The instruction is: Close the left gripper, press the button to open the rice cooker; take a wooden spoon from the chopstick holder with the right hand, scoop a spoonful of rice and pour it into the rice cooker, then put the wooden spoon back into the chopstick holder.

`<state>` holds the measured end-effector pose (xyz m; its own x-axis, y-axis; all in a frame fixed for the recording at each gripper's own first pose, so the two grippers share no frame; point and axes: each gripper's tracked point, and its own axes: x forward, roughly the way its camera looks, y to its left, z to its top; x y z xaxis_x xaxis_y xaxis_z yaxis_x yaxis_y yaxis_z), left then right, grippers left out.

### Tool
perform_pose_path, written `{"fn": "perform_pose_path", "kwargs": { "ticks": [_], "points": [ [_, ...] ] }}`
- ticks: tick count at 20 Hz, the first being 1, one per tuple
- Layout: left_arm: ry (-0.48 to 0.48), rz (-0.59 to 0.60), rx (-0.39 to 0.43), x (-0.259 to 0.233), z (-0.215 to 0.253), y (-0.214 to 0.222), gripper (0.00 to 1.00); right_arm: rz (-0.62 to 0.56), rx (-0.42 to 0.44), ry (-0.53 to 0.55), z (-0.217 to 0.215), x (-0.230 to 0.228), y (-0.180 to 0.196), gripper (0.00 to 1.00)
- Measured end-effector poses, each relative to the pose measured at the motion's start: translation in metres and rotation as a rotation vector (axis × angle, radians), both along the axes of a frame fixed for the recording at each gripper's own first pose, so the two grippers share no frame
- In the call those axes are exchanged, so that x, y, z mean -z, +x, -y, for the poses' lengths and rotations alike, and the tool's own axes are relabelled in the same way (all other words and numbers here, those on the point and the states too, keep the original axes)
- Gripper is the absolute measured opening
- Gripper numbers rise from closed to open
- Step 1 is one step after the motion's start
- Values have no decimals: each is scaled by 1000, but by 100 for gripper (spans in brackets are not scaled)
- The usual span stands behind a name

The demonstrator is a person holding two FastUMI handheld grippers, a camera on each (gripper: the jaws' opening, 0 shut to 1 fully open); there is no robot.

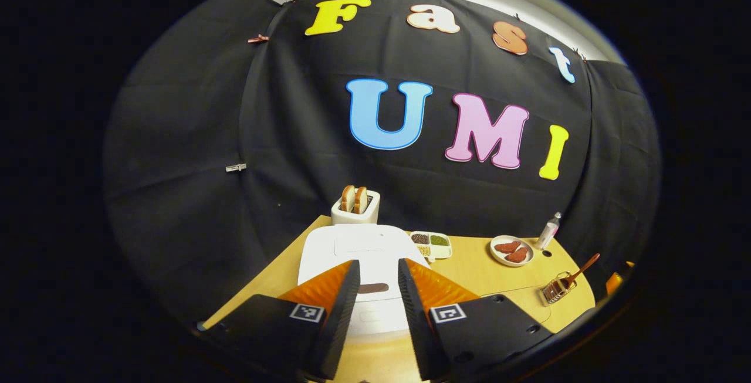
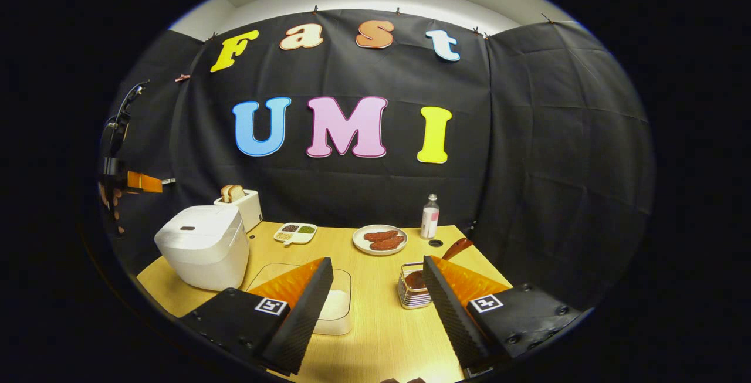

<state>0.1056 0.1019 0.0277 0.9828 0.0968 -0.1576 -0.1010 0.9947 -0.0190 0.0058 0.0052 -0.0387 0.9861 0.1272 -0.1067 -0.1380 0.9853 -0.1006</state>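
Table (image 2: 381,336): pale wood, carrying all items below.

Rice cooker (image 2: 202,245): white, lid down, at 9 o'clock in the right gripper view; in the left gripper view it lies dead ahead, its dark button (image 1: 373,288) showing in the gap between the fingers.

Left gripper (image 1: 378,280): fingers apart with a moderate gap, hovering above the cooker lid, touching nothing. Judged step: the first one, since the lid is down and the fingers are not yet brought together. Next move calls for closing the fingers fully, then lowering the joined tips squarely onto the button.

Right gripper (image 2: 378,280): fingers wide apart, empty, held over the table's middle.

Rice tub (image 2: 334,307): clear, with white rice inside, partly behind the right gripper's left finger, toward 7 o'clock.

Toaster (image 2: 243,204): white, two slices standing in it, just behind the cooker.

Plate (image 2: 380,239): two brown pieces on it, at 12 o'clock from the right gripper.

Chopstick holder (image 2: 410,292): wire frame, just beside the right finger.

Wooden spoon (image 2: 455,249): standing in the holder, handle leaning toward 2 o'clock, untouched.

Divided dish (image 2: 296,232): small portions of grains.

Bottle (image 2: 430,216): upright, near the plate.
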Motion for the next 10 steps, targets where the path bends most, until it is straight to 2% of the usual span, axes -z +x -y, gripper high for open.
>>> {"fn": "perform_pose_path", "kwargs": {
  "ticks": [1, 3, 6, 7, 9, 10],
  "points": [
    [7, -44, 24, 9, 2, 5, 41, -1, 6, 1, 4, 1, 1, 96],
    [-17, -98, 70, 17, 7, 17, 34, -3, 17, 3, 10, -1, 1, 96],
    [8, -128, 72, 21, 0, 35, 23, 0, 28, 11, 15, -3, 3, 96],
    [17, -143, 71, 25, -1, 42, 16, 0, 29, 12, 16, -3, 3, 96],
    [8, -171, 79, 33, -2, 53, 9, 3, 34, 17, 19, -5, 4, 96],
    [-9, -187, 89, 39, -1, 59, 12, 6, 38, 19, 21, -6, 4, 96]
  ]
}}
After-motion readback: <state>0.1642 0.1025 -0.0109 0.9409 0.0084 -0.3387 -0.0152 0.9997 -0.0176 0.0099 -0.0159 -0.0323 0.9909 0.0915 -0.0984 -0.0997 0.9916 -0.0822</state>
